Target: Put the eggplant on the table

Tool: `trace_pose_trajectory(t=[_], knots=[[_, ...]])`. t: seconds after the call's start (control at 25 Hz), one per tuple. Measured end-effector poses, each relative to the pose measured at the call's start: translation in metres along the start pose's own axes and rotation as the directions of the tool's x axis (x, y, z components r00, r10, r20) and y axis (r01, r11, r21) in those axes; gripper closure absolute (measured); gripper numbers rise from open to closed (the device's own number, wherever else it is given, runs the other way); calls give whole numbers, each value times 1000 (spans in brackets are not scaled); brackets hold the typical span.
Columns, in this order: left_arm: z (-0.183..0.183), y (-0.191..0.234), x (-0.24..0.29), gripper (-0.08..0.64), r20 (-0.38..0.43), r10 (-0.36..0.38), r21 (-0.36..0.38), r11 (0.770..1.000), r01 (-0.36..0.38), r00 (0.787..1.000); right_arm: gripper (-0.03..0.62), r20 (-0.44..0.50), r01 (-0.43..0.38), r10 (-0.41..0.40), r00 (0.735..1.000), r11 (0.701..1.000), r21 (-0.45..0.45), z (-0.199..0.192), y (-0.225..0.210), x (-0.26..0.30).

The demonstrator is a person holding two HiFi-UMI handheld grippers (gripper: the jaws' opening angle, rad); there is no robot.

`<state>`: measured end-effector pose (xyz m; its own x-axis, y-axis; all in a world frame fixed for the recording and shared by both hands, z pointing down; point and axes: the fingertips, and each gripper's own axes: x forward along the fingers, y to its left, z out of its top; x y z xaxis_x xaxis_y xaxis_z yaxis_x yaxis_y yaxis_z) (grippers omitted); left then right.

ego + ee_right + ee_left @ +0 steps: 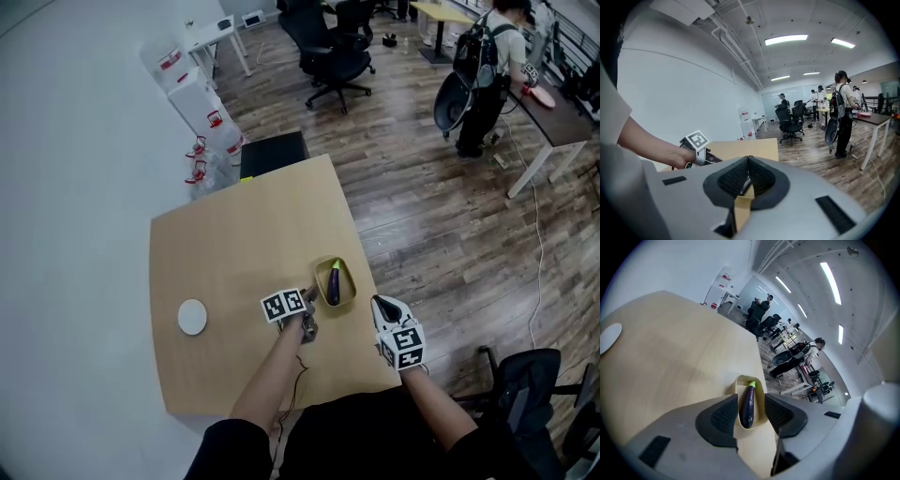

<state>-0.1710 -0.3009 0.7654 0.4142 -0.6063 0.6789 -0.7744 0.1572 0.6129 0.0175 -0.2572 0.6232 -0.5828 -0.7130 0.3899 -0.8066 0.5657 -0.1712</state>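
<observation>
A dark purple eggplant [334, 283] [748, 405] with a green stem lies in a small yellow oval dish [348, 273] [740, 380] near the right edge of the wooden table [234, 253]. My left gripper [310, 307] [751, 414] hovers just short of the dish, open. In the left gripper view the eggplant shows between the two dark pads [723, 417] without touching them. My right gripper [382, 307] [749, 162] is off the table's right edge, shut with nothing in it. The left gripper's marker cube [697, 139] shows in the right gripper view.
A white round disc [192, 317] [609, 337] lies on the table's left part. A black box [272, 153] stands beyond the far edge, with white containers [202, 103] by the wall. Office chairs [337, 52] and a standing person [487, 75] are farther off. A black chair [530, 384] is at my right.
</observation>
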Motion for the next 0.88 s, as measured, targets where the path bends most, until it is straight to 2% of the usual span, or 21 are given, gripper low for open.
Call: trace_pose_trajectory(t=[0.16, 0.28, 0.4, 0.52, 0.64, 0.76, 0.88], knots=[[-1, -24, -39, 405, 50, -48, 104, 994, 43, 998, 532, 7, 15, -15, 1000, 998, 59, 0, 18, -14], [-5, -41, -72, 405, 114, -88, 146, 987, 71, 990, 532, 4, 33, -34, 999, 995, 90, 6, 30, -27], [-6, -62, -104, 405, 155, -144, 198, 974, 112, 977, 532, 1, 35, -35, 999, 997, 68, 16, 45, -33], [-18, -83, -138, 405, 198, -191, 284, 950, 130, 961, 532, 2, 27, -28, 1000, 999, 36, 20, 62, -42], [-25, -103, -177, 405, 275, -227, 368, 923, 115, 934, 532, 16, 26, -26, 1000, 999, 23, 27, 77, -55], [-32, -131, -214, 414, 340, -302, 390, 907, 159, 891, 532, 18, 66, -66, 998, 998, 11, 32, 79, -69], [-37, -151, -241, 486, 390, -343, 415, 894, 169, 855, 532, 30, 72, -72, 997, 997, 21, 41, 83, -81]])
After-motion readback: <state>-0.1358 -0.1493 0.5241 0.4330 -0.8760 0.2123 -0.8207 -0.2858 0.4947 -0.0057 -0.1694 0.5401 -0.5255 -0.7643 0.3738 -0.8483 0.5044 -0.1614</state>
